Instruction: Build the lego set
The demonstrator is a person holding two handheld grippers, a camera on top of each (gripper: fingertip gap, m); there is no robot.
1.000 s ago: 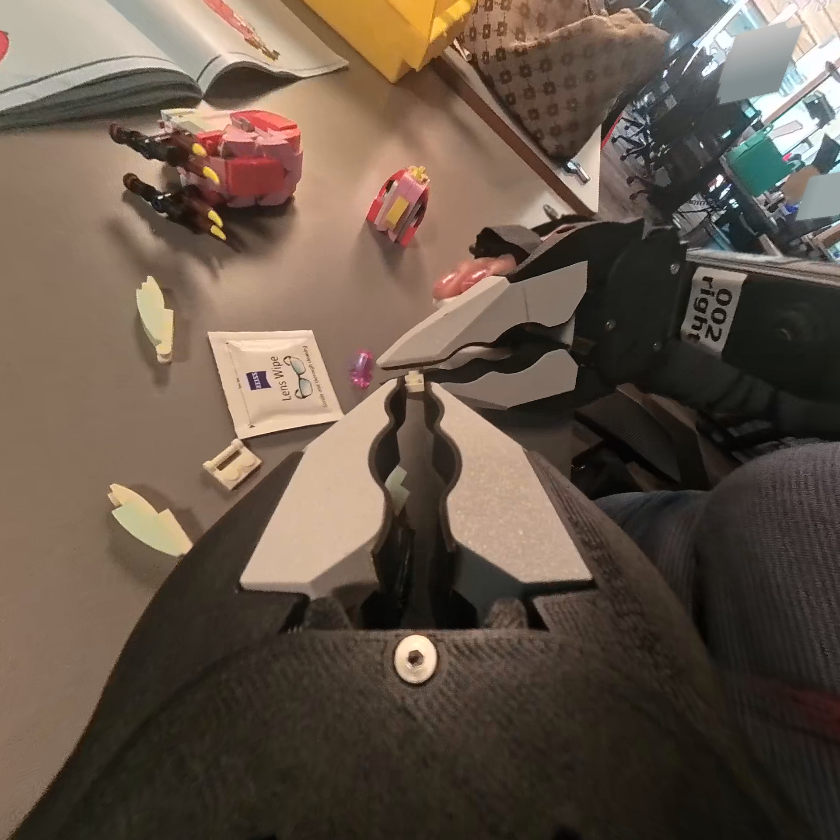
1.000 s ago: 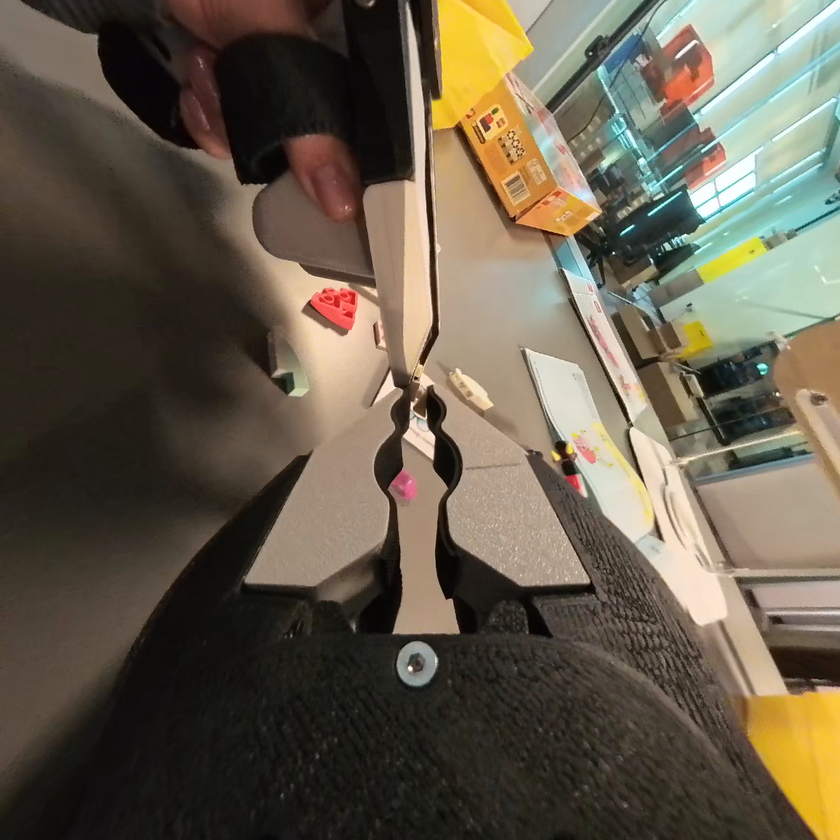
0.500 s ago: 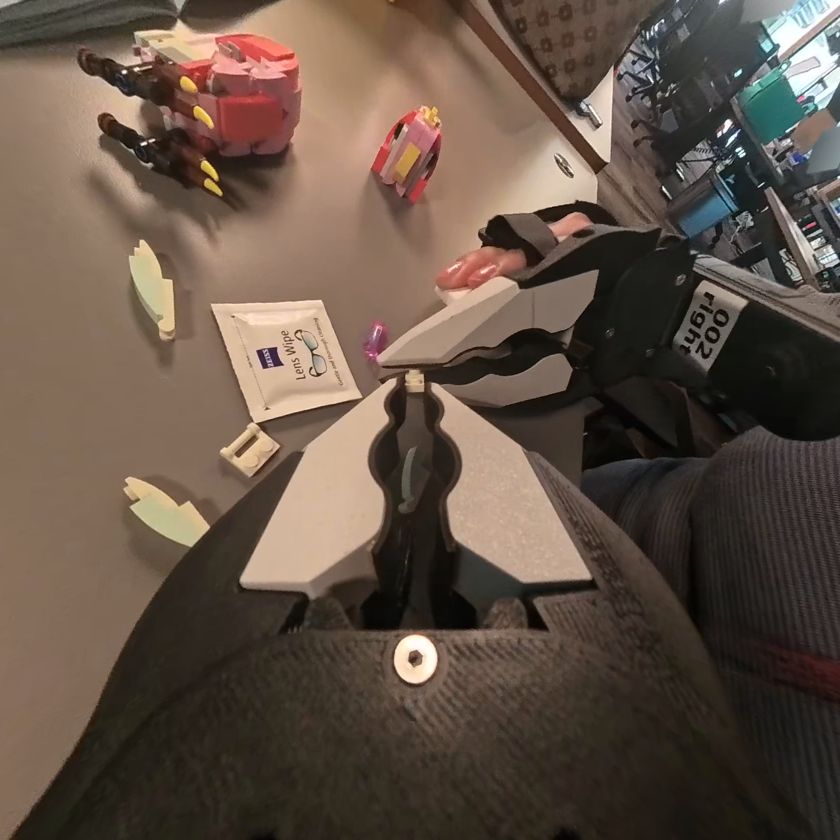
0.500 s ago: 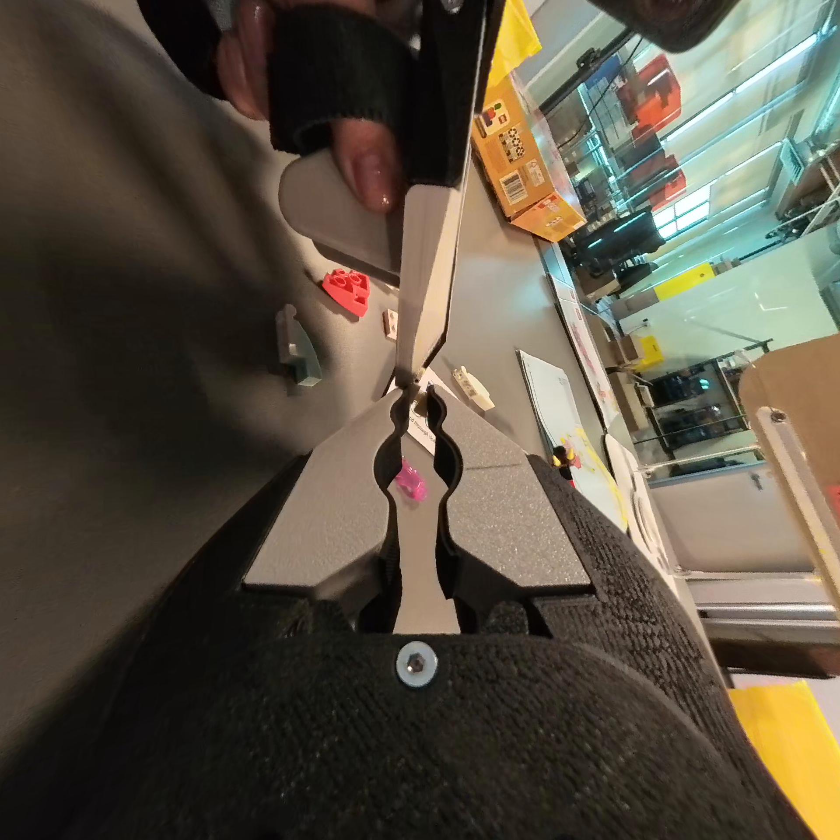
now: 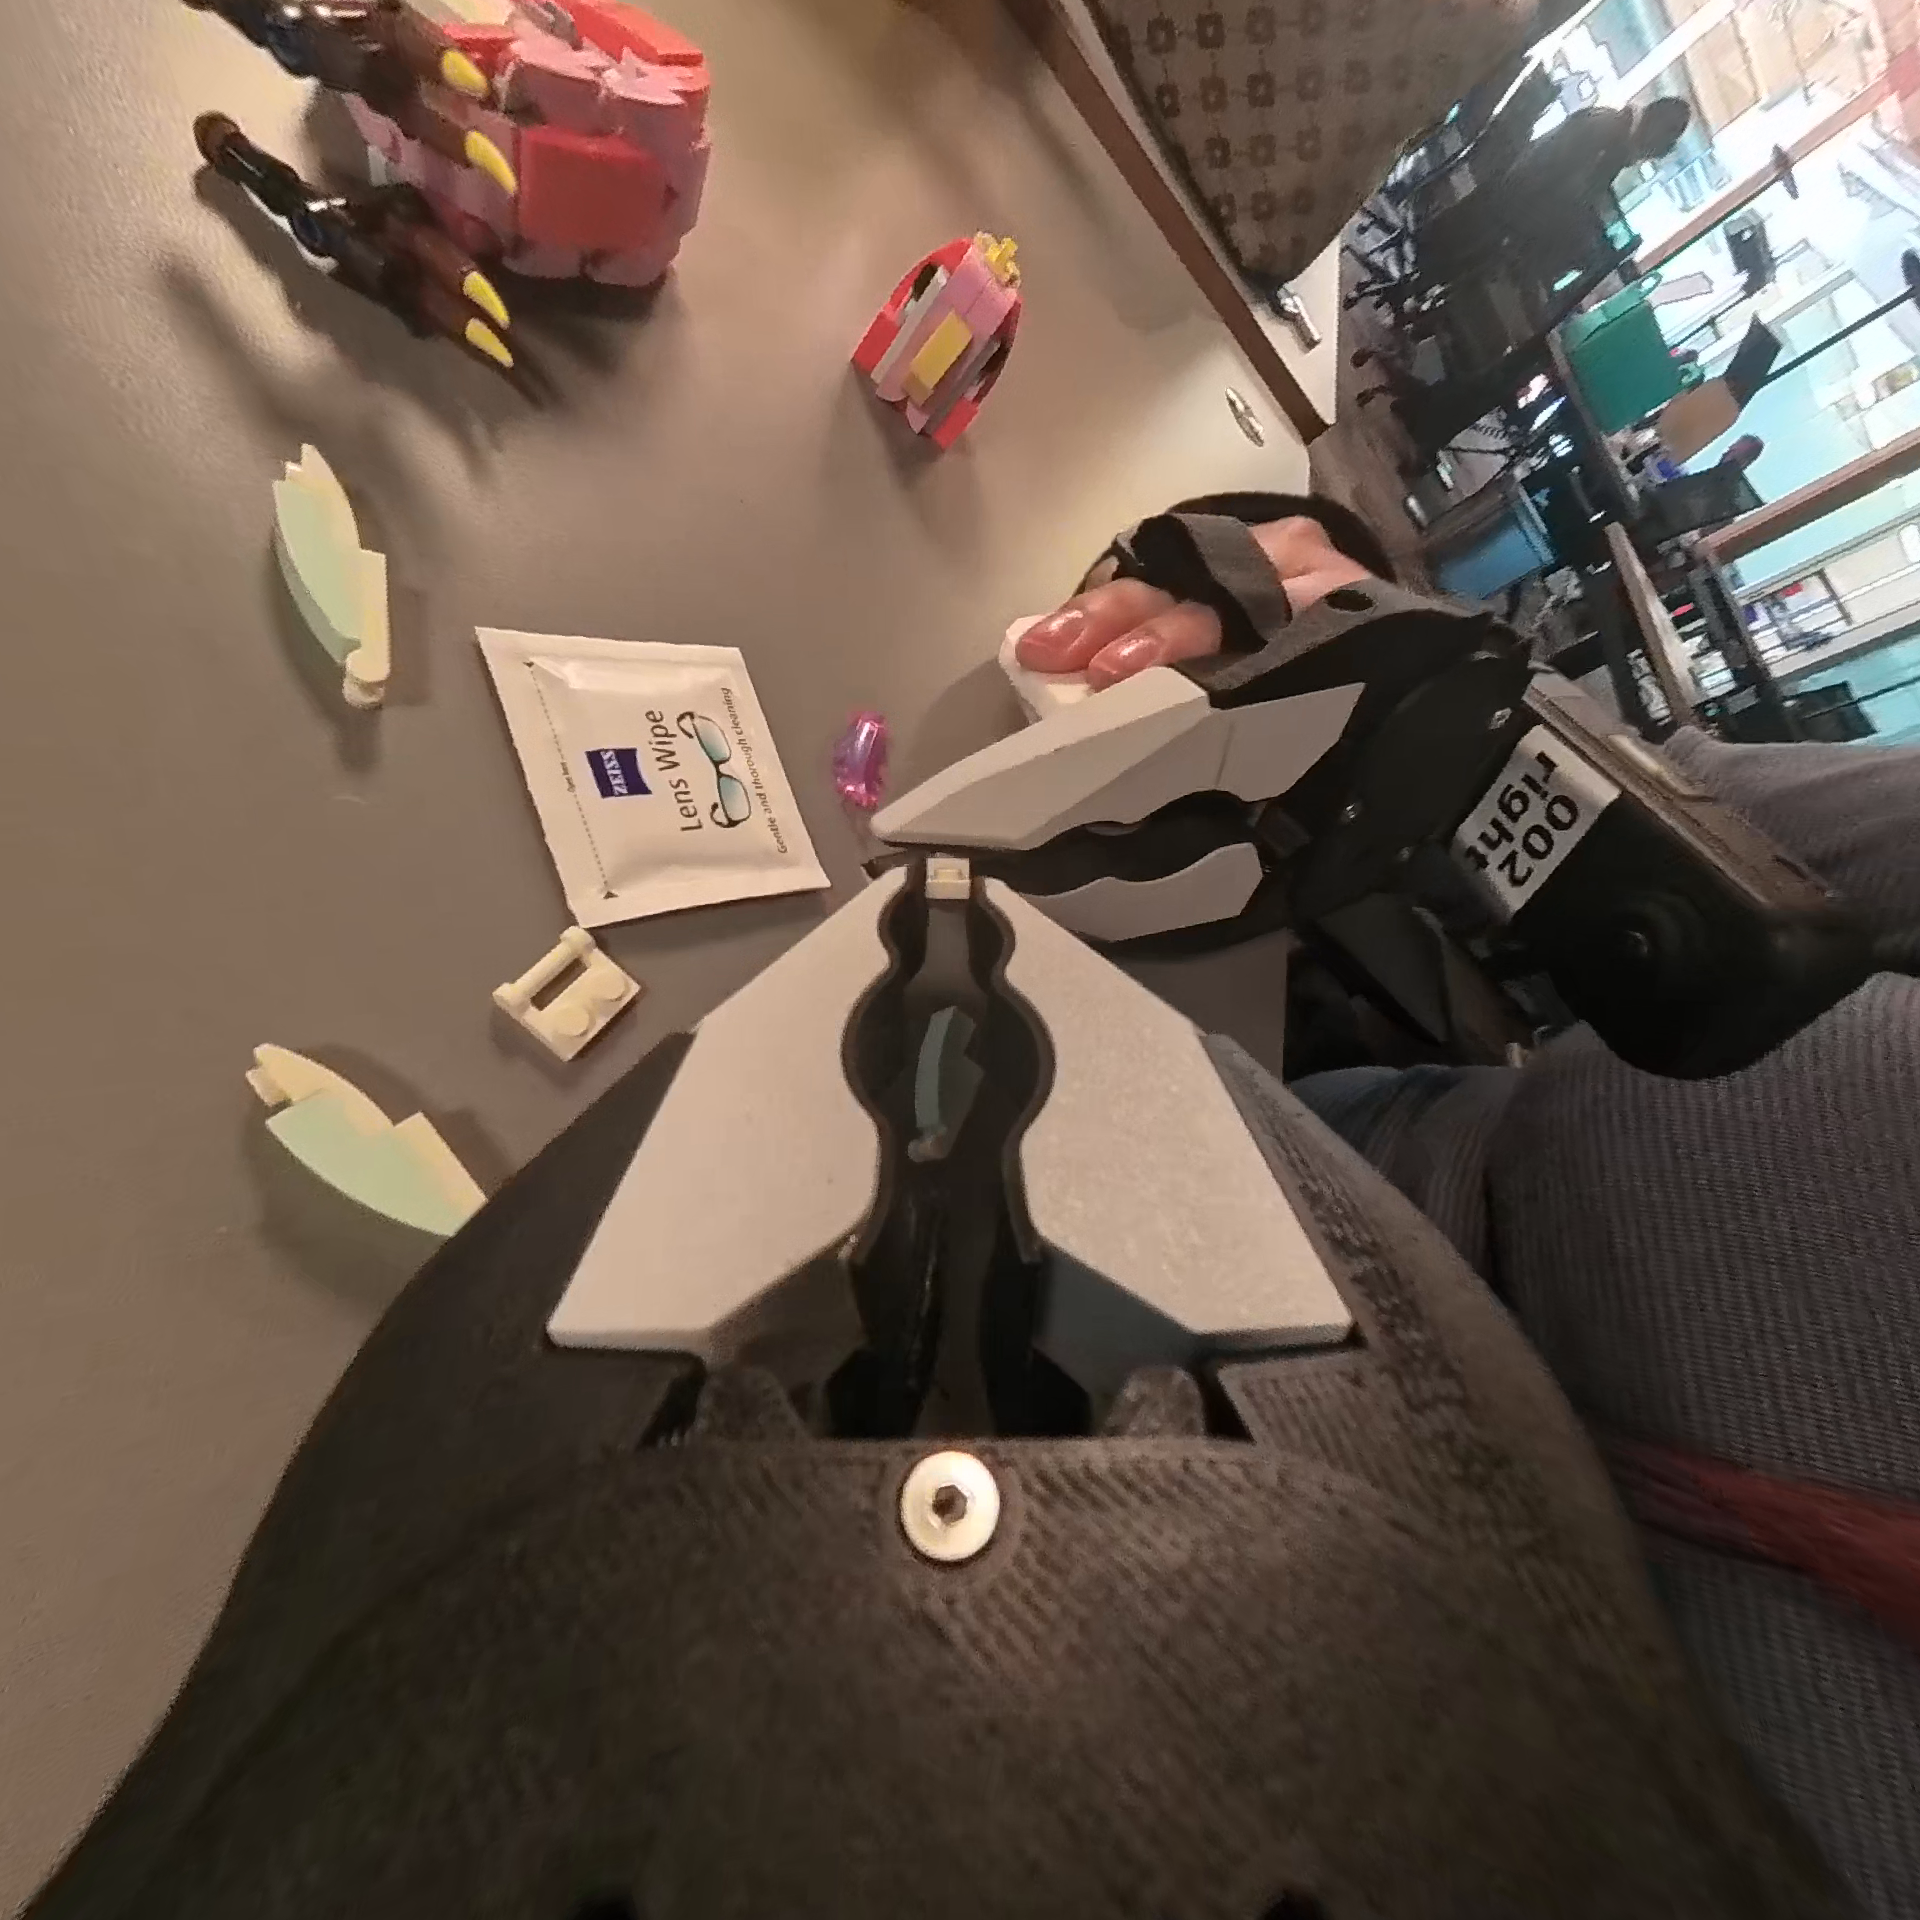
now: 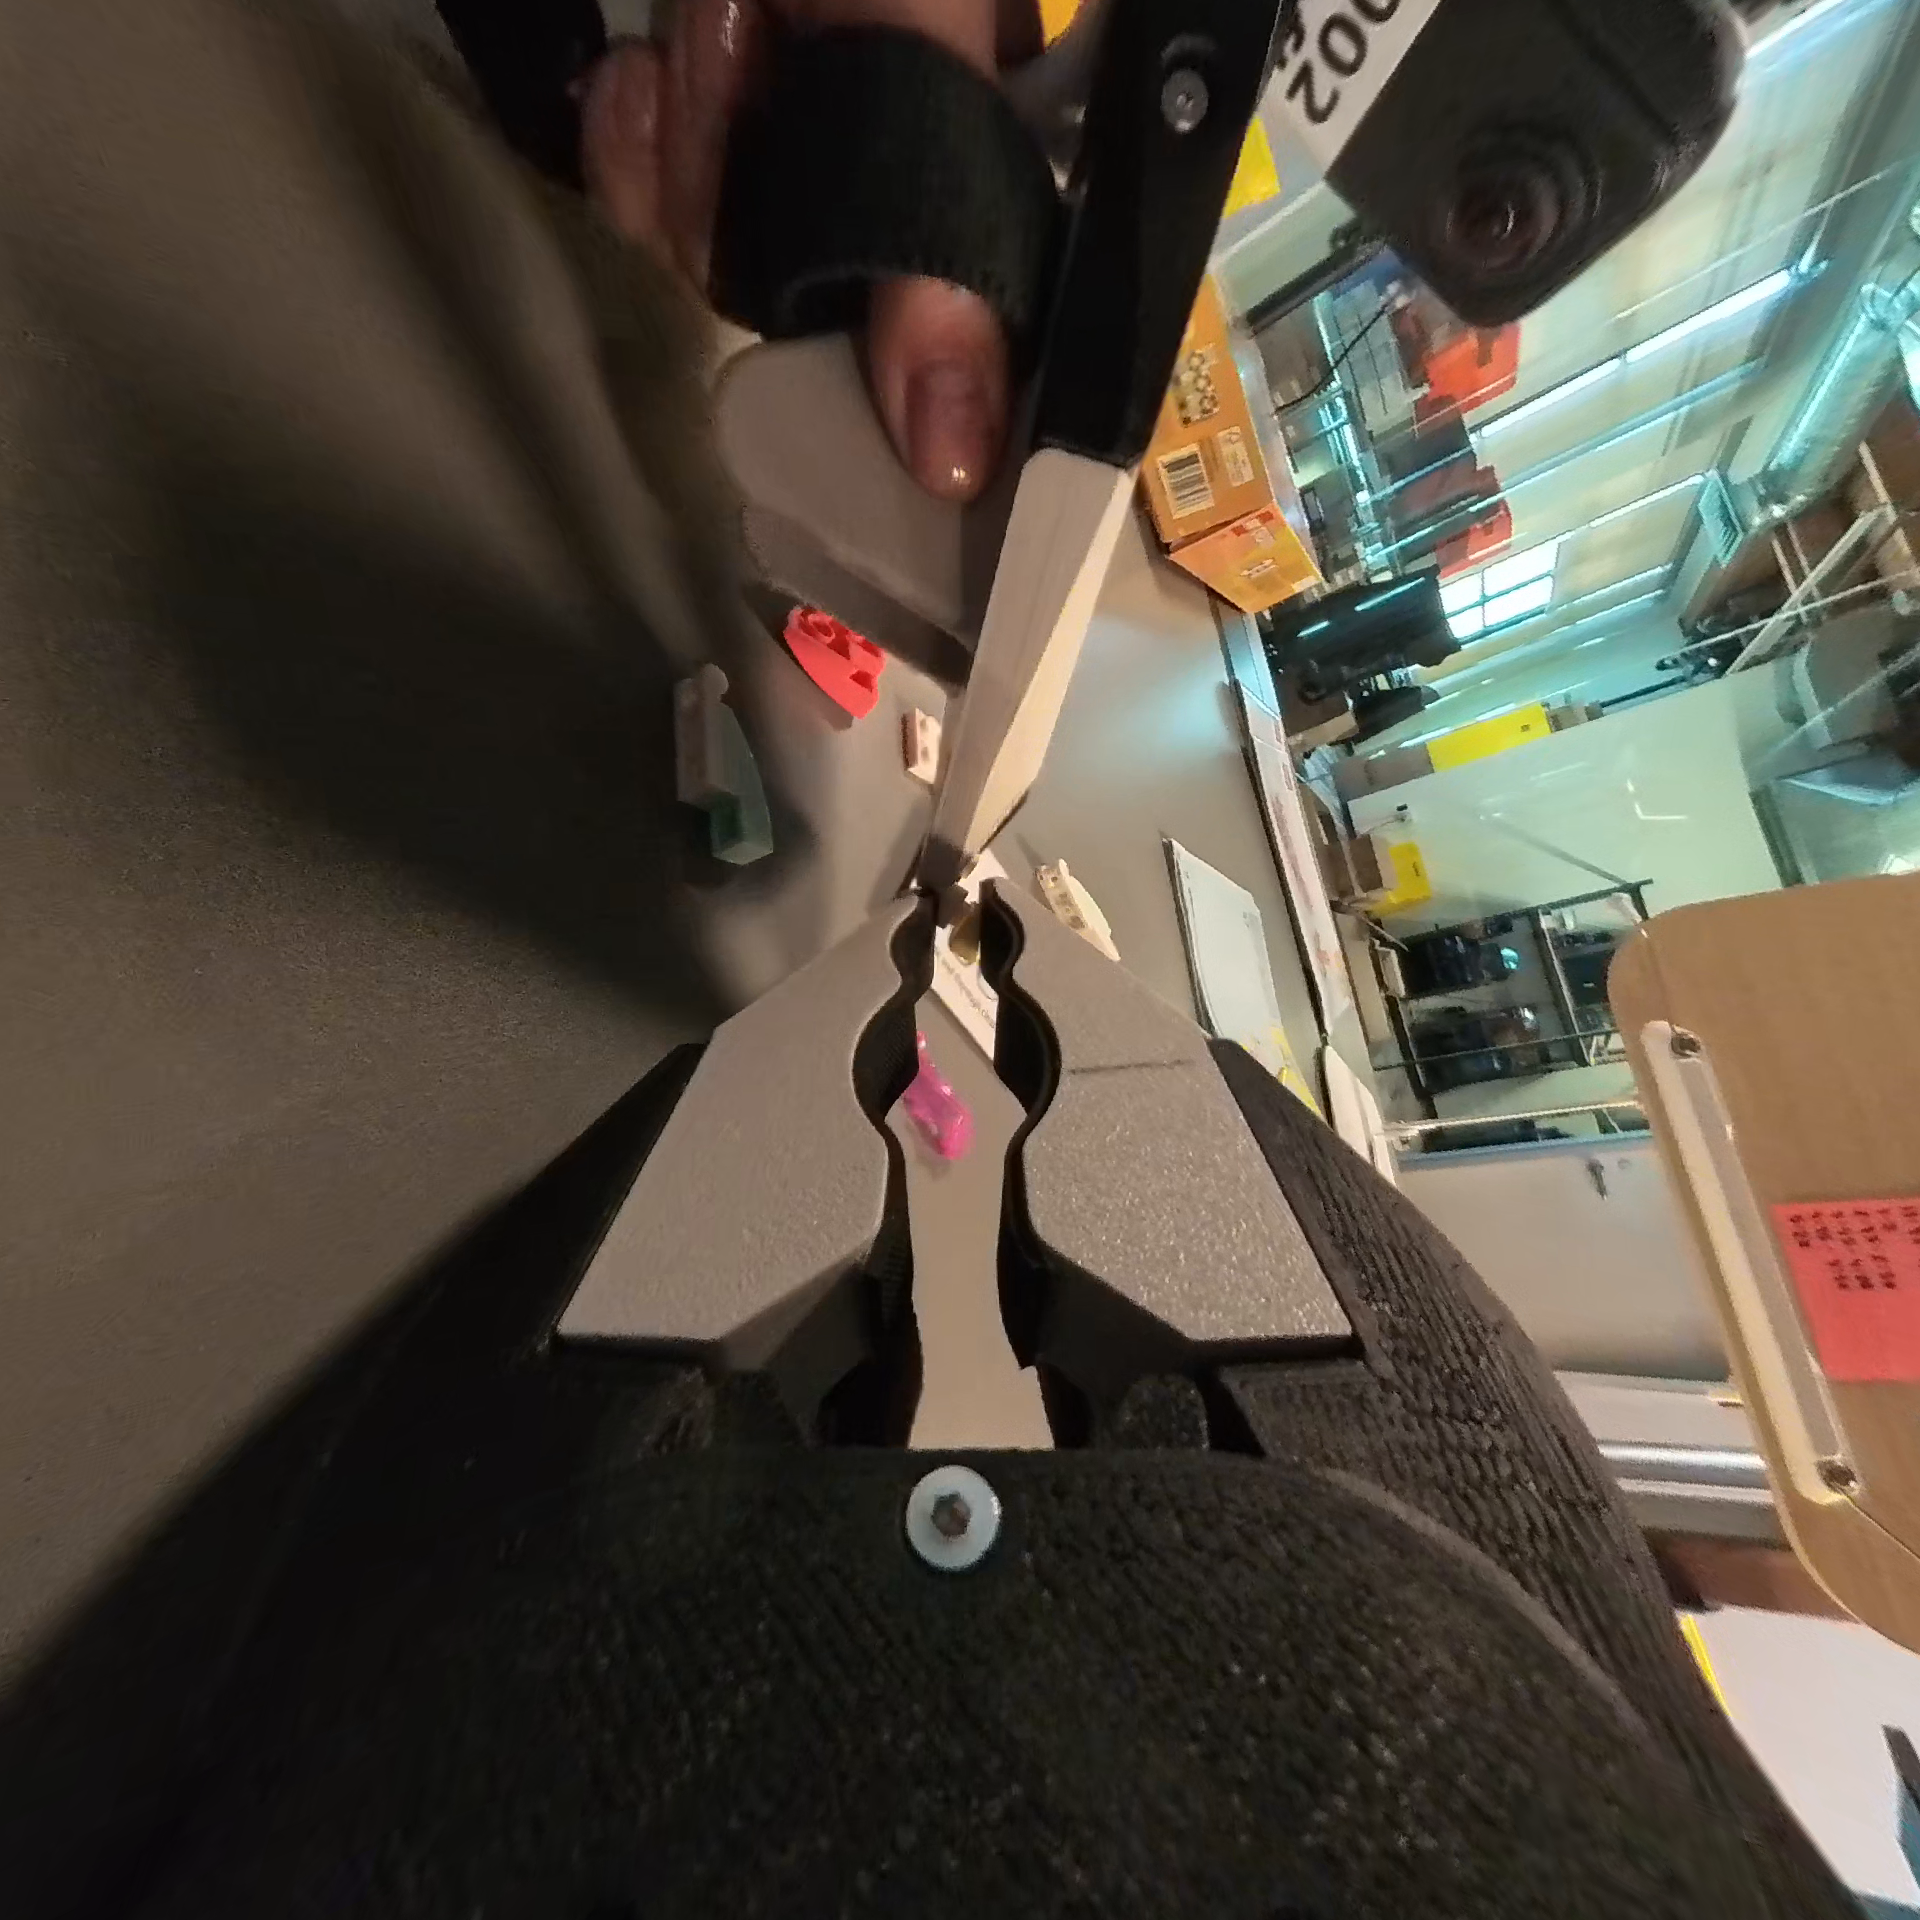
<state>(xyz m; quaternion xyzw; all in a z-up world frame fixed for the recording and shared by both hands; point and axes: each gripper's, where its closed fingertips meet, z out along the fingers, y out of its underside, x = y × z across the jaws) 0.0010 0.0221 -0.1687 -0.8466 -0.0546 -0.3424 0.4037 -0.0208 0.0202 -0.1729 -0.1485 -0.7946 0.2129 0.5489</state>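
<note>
Left wrist view: both grippers' fingers (image 5: 790,997) clamp one small cream brick (image 5: 948,879) above the table (image 5: 156,935).

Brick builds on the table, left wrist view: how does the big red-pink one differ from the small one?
The large red-pink build is much bigger than the small red-pink build. The large one has dark brown limbs ending in yellow claws; the small one has none, only a flat yellow tile and a tiny yellow piece on top. The large one lies at the view's top edge, the small one nearer the table edge. Both share red and pink bricks and rest on the table, untouched.
</note>
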